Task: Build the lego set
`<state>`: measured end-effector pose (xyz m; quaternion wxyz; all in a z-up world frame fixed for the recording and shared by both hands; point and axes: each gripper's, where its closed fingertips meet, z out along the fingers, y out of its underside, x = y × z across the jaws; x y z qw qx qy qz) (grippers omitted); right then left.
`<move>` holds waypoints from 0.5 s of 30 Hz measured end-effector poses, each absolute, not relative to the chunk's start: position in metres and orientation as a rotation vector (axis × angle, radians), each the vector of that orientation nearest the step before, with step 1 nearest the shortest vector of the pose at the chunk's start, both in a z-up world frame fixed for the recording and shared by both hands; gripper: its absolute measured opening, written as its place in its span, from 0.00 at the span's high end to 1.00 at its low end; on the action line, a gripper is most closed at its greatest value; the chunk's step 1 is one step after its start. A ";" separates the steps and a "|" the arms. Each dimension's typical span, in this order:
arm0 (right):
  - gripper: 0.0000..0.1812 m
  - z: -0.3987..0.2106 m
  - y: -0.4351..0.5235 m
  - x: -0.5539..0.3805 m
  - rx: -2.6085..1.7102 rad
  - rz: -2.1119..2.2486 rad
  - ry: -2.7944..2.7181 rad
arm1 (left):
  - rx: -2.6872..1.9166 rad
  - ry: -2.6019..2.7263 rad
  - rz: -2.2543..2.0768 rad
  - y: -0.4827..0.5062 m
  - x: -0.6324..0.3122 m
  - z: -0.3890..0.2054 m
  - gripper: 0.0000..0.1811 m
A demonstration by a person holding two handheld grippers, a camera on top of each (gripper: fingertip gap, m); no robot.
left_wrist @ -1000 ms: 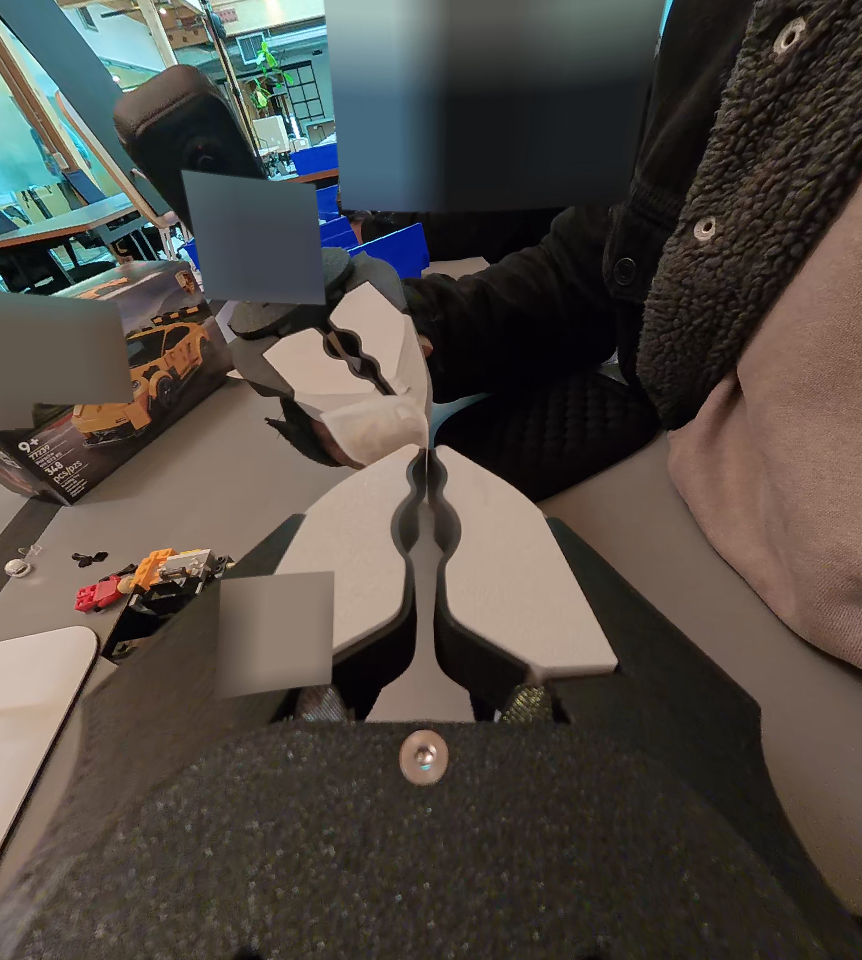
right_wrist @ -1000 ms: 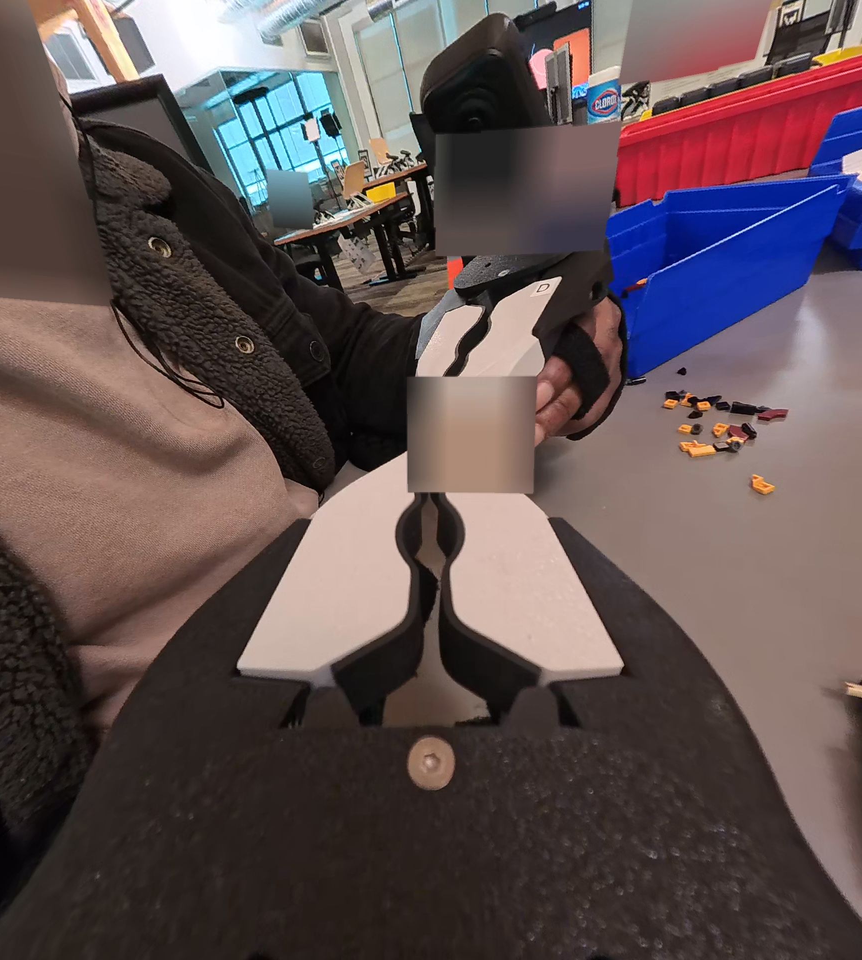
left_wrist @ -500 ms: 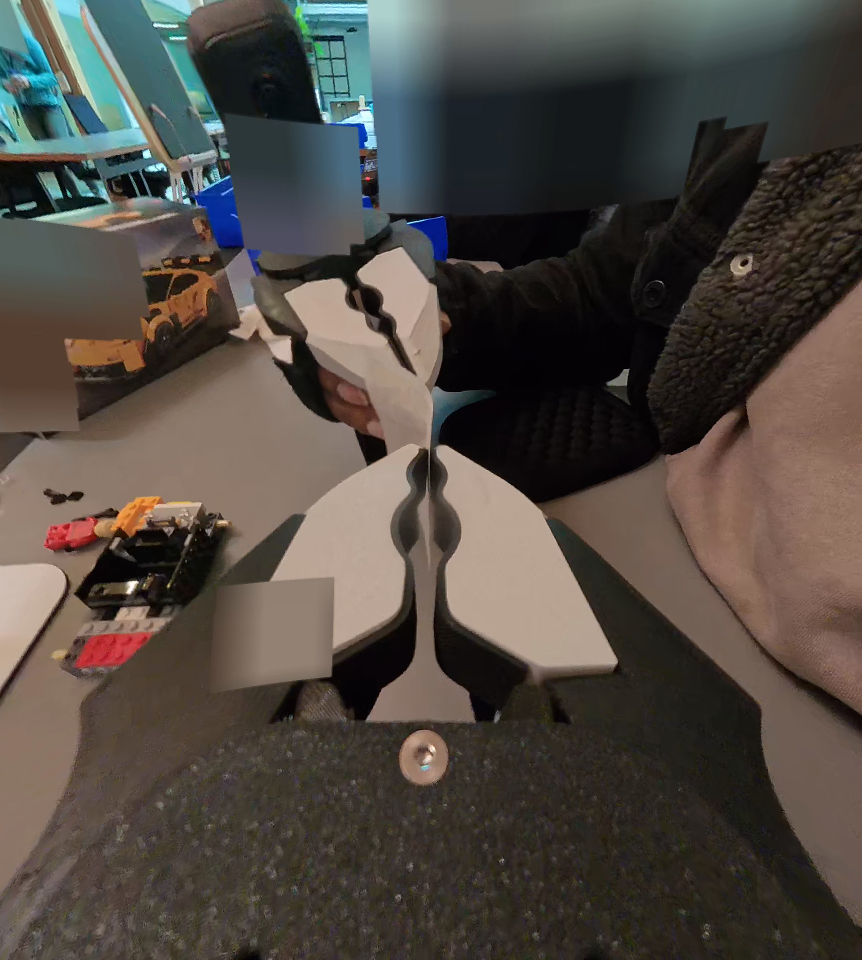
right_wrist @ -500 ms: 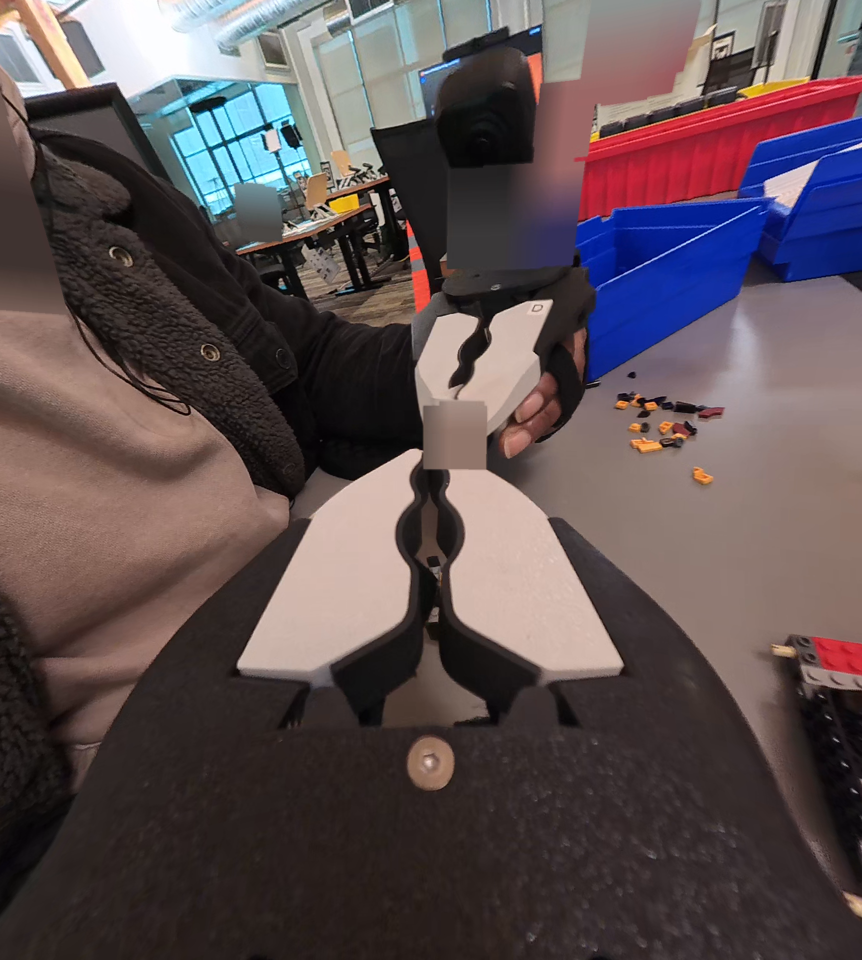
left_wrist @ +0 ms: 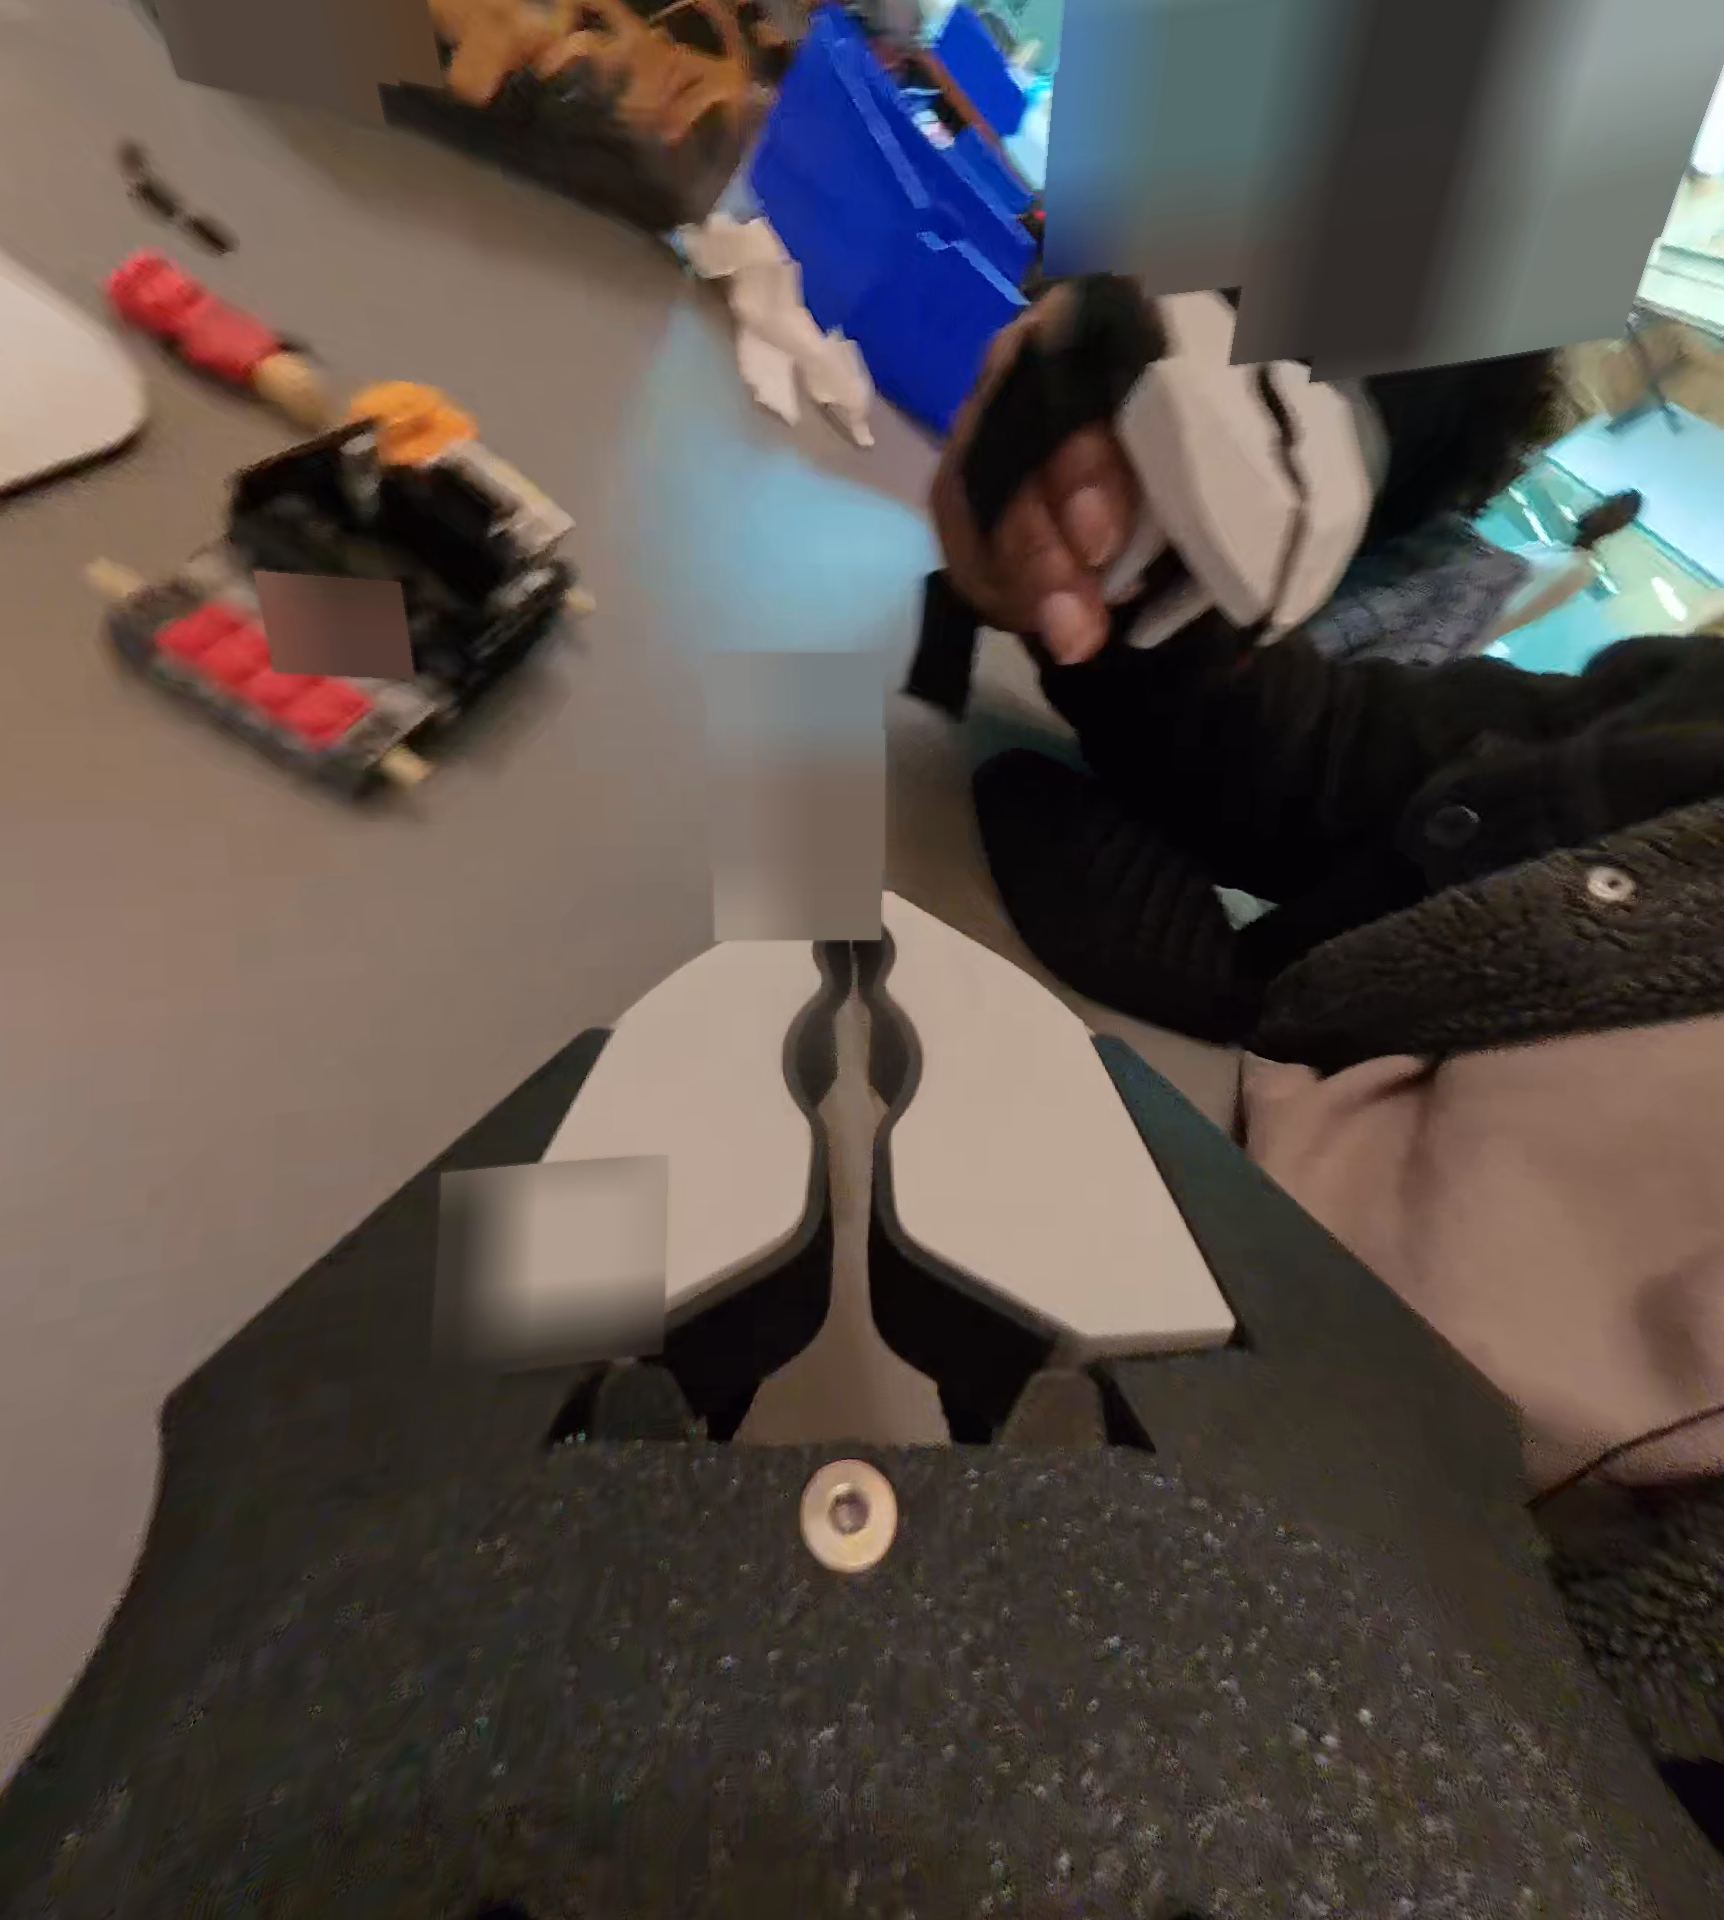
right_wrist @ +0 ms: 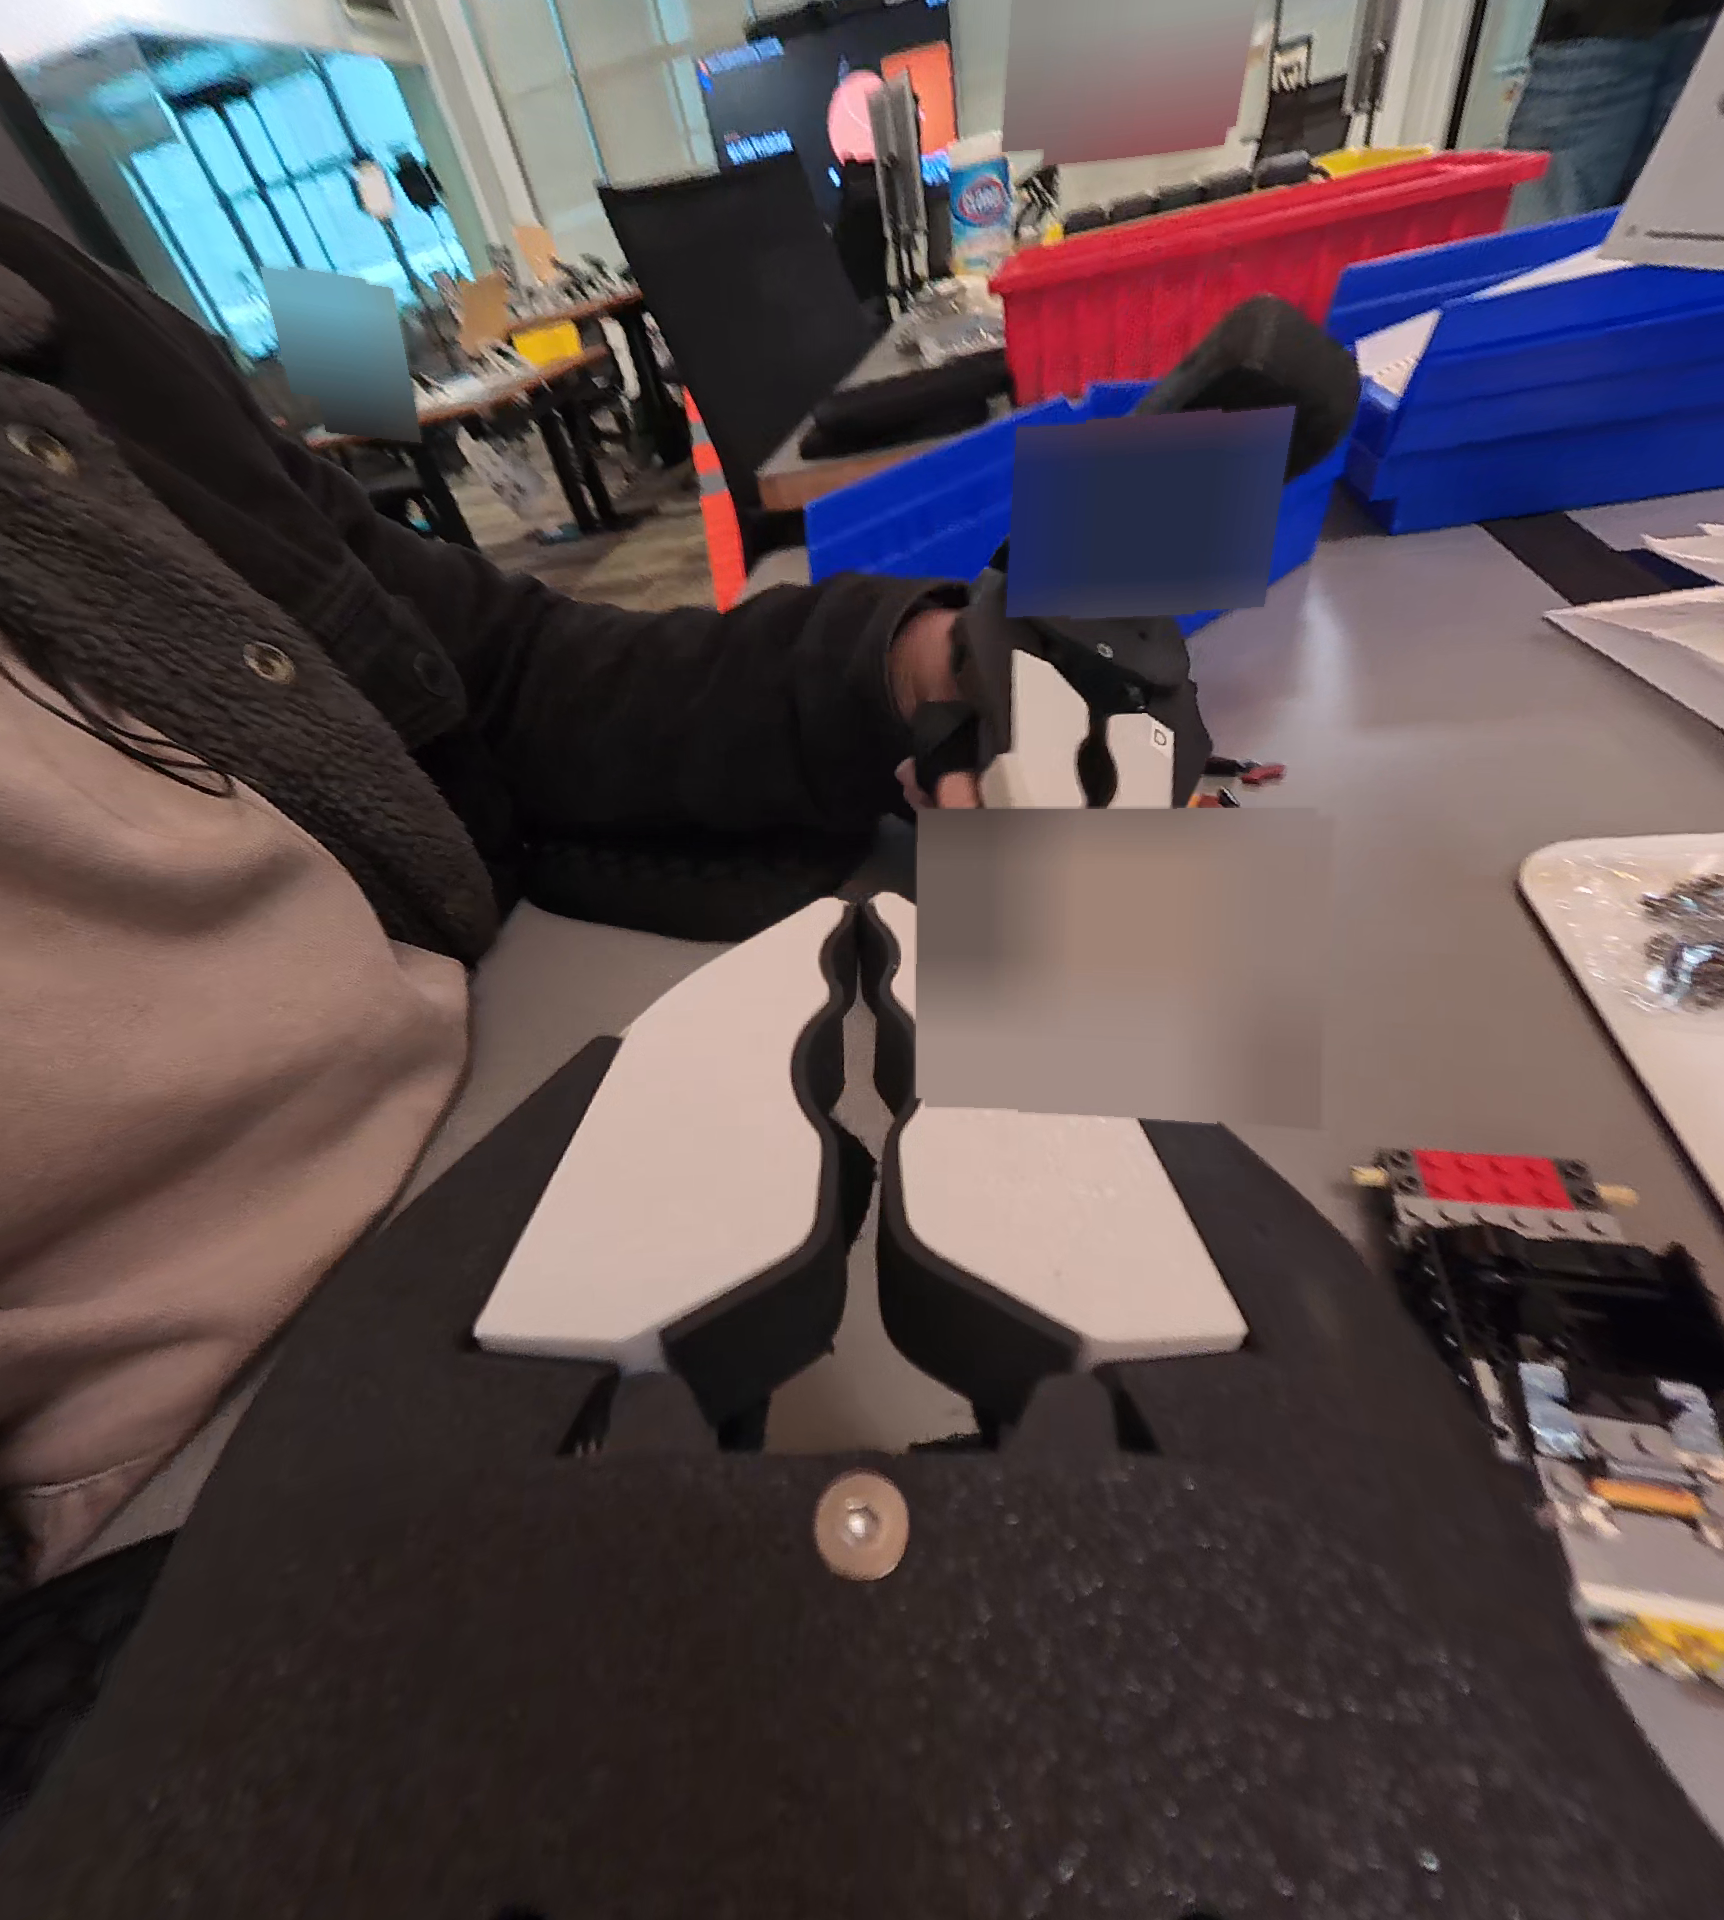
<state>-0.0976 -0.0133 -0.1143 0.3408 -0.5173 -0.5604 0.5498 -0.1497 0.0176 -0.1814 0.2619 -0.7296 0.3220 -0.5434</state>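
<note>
My left gripper (left_wrist: 853, 951) is shut on a thin pale sheet that runs up between its jaws; a blurred patch hides the sheet's far end. In the right wrist view the left gripper (right_wrist: 1092, 779) points down over the grey table. My right gripper (right_wrist: 858, 914) is shut with nothing visible between its tips; it also shows in the left wrist view (left_wrist: 1263, 582), held apart near the person's sleeve. The partly built black and red lego car chassis (left_wrist: 484, 540) lies on the table left of the left gripper and to the right of the right gripper (right_wrist: 1564, 1299).
A red piece (left_wrist: 183, 312) and an orange piece (left_wrist: 411, 416) lie beyond the chassis. A white tray (right_wrist: 1720, 1091) holds a bag of small parts (right_wrist: 1720, 935). Blue bins (right_wrist: 1616, 395), a red bin (right_wrist: 1253, 260), crumpled paper (left_wrist: 785, 322) and paper sheets (right_wrist: 1720, 644) lie farther off. The person's torso (right_wrist: 162, 935) is close.
The two grippers, tip to tip on the sheet before, have moved apart. The left gripper has swung down toward the table and chassis with the sheet. The right gripper has turned toward the chassis.
</note>
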 end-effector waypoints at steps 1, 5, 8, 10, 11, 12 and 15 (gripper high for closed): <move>1.00 -0.115 -0.013 -0.098 -1.351 1.419 -1.463 | -2.012 0.846 -1.460 0.022 -0.154 -0.187 1.00; 1.00 -0.122 -0.012 -0.098 -1.371 1.393 -1.480 | -2.129 0.814 -1.422 0.026 -0.167 -0.205 0.95; 1.00 -0.124 -0.011 -0.099 -1.379 1.388 -1.485 | -2.191 0.812 -1.311 0.032 -0.173 -0.216 0.83; 1.00 -0.126 -0.010 -0.099 -1.385 1.378 -1.487 | -2.204 0.800 -1.195 0.041 -0.178 -0.219 0.77; 1.00 -0.126 -0.010 -0.099 -1.386 1.372 -1.488 | -2.198 0.801 -1.135 0.045 -0.181 -0.219 0.75; 1.00 -0.126 -0.009 -0.099 -1.386 1.367 -1.486 | -2.192 0.796 -1.072 0.050 -0.184 -0.218 0.73; 1.00 -0.124 -0.007 -0.098 -1.384 1.354 -1.477 | -2.158 0.808 -0.877 0.063 -0.196 -0.216 0.69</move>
